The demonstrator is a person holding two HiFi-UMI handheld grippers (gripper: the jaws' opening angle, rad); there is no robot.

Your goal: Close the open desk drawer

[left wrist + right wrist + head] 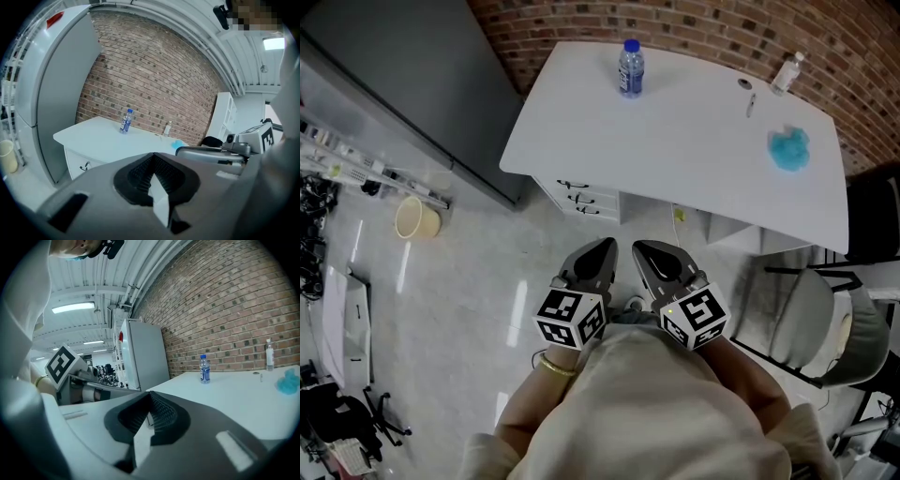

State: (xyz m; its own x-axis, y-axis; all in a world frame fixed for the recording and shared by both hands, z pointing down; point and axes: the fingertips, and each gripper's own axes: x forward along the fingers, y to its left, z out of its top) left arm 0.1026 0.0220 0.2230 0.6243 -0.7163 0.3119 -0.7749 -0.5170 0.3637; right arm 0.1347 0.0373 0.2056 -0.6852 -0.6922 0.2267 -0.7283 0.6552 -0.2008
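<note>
**Head view.** Landmark is the white rectangular worktop (694,150), set against the red brick wall (722,28).
- White drawer fronts with dark handles (579,199) show past the edge under the worktop's near left corner. From this steep angle I cannot tell how far any one is pulled out.
- On the worktop are a clear water bottle with blue cap (630,67) at the far left, a small clear bottle (787,73) at the far right corner, and a crumpled blue cloth (789,149) near the right edge.
- The left claw (602,251) and right claw (647,253) hang side by side, well short of the worktop's near edge. Each is drawn together on nothing.
- Open grey floor (487,281) lies between the claws and the drawer fronts.
- A tall grey cabinet (412,94) stands left of the worktop, with a beige bucket (417,218) on the floor further left.
- A grey chair (825,328) sits off the near right corner and is cut by the frame edge.

**Left gripper view.**
- The left claw (153,171) has its ribbed pads meeting, with nothing between them. Its body covers the lower frame.
- The worktop (93,138) shows above it, with the water bottle (125,121) and blue cloth (177,144) on it.
- One drawer front with its handle (84,165) shows under the worktop's left end. The rest is hidden behind the claw.

**Right gripper view.**
- The right claw (149,416) has its pads together and is empty.
- The worktop (234,390) fills the right side. The drawer fronts are wholly hidden behind the claw body.
- The water bottle (204,368) and small clear bottle (269,355) stand on the worktop. The blue cloth (287,380) is cut by the frame edge.
- The cabinet (145,352) stands past the worktop's left end.
</note>
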